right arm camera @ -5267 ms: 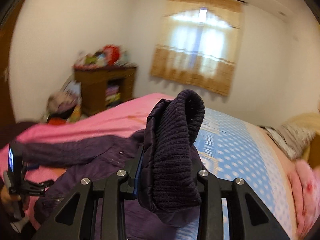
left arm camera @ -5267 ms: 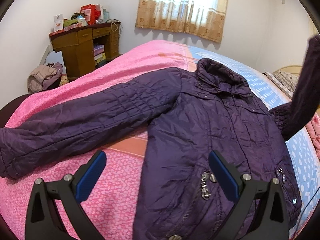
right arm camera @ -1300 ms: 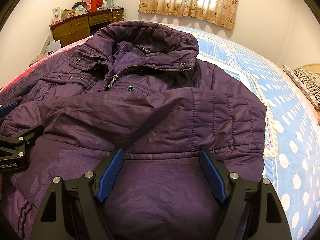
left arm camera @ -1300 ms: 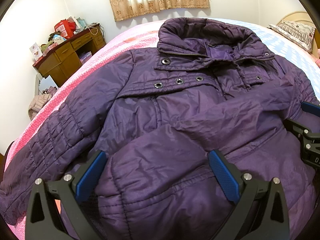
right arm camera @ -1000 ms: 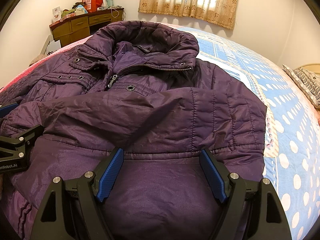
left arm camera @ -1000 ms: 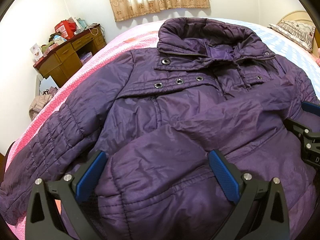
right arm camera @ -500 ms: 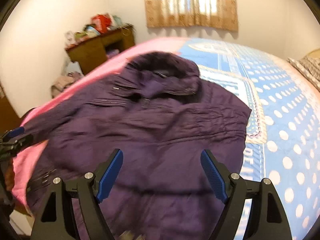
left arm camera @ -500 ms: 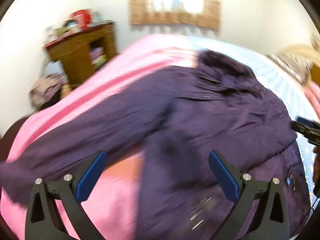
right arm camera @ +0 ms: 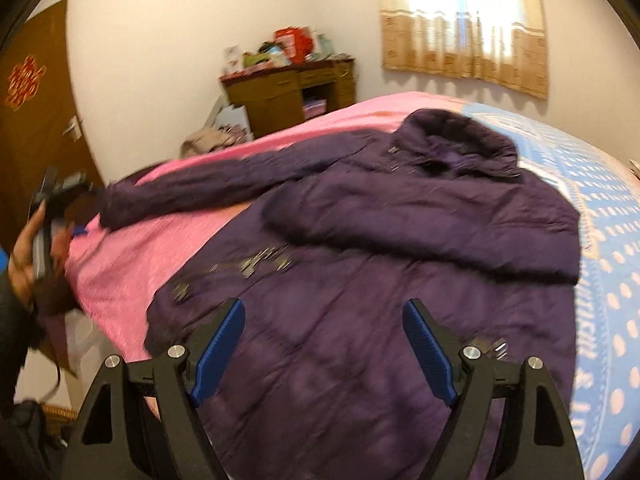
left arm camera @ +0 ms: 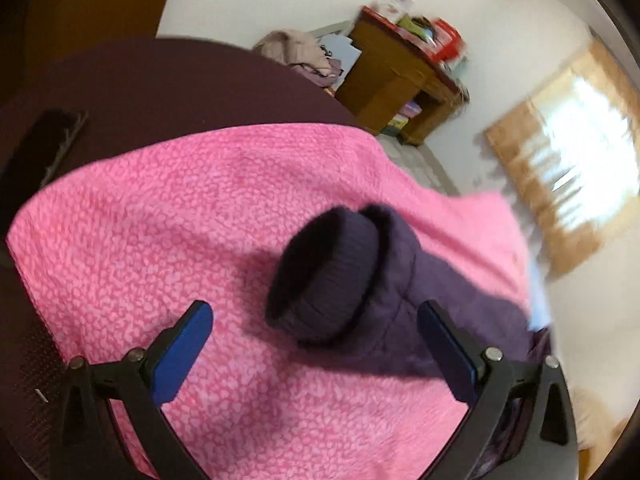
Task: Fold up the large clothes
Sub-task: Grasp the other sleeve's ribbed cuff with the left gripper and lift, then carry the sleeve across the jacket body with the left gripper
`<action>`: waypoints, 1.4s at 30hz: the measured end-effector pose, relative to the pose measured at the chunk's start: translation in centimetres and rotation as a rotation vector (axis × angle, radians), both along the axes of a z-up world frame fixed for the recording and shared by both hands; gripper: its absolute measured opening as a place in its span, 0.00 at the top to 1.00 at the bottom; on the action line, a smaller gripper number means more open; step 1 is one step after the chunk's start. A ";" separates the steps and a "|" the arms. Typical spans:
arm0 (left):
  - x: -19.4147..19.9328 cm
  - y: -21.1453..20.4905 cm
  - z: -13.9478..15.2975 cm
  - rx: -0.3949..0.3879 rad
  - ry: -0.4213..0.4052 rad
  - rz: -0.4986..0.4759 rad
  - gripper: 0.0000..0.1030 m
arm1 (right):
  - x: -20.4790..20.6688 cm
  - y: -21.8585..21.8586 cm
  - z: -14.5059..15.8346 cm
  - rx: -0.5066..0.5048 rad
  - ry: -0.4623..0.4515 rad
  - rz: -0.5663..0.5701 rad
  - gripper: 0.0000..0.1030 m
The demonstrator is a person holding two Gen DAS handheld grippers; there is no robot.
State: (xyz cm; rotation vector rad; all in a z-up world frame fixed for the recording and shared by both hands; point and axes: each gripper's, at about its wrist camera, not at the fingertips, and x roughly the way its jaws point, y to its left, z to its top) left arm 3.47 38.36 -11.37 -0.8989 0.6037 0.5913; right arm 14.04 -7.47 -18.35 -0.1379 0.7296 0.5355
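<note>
A dark purple padded jacket (right arm camera: 400, 248) lies face up on the bed. One sleeve (right arm camera: 420, 236) is folded across its chest. The other sleeve (right arm camera: 192, 188) stretches out to the left over the pink bedspread (left arm camera: 160, 220). In the left wrist view that sleeve's knit cuff (left arm camera: 324, 276) lies just ahead of my left gripper (left arm camera: 313, 308). The gripper stands open and its blue pads are clear of the cuff. A hand holds the left gripper (right arm camera: 52, 200) at the bed's left edge. My right gripper (right arm camera: 324, 308) hangs open above the jacket's lower front, with nothing in it.
A wooden desk (right arm camera: 288, 84) with clutter on top stands against the far wall. A heap of clothes (right arm camera: 208, 140) lies beside it. A brown door (right arm camera: 28, 120) is at the left. The blue dotted cover (right arm camera: 600, 240) fills the bed's right side. A curtained window (right arm camera: 464, 20) is behind.
Both grippers have pulled back from the jacket's folded sleeve. The left one swung left and rolled, and now faces the outstretched sleeve's cuff. The right one backed off toward the hem.
</note>
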 end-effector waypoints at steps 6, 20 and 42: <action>4.2 1.8 -1.8 -0.109 -0.047 -0.066 0.00 | -0.7 0.8 -1.1 -0.004 0.026 -0.006 0.21; 8.9 -0.7 1.0 0.032 -0.193 -0.105 0.69 | -0.9 -1.1 -1.5 0.060 0.026 -0.078 0.21; 17.0 -18.7 18.9 0.428 -0.439 -0.522 0.74 | -1.1 -11.9 -0.7 0.274 -0.007 -0.333 0.21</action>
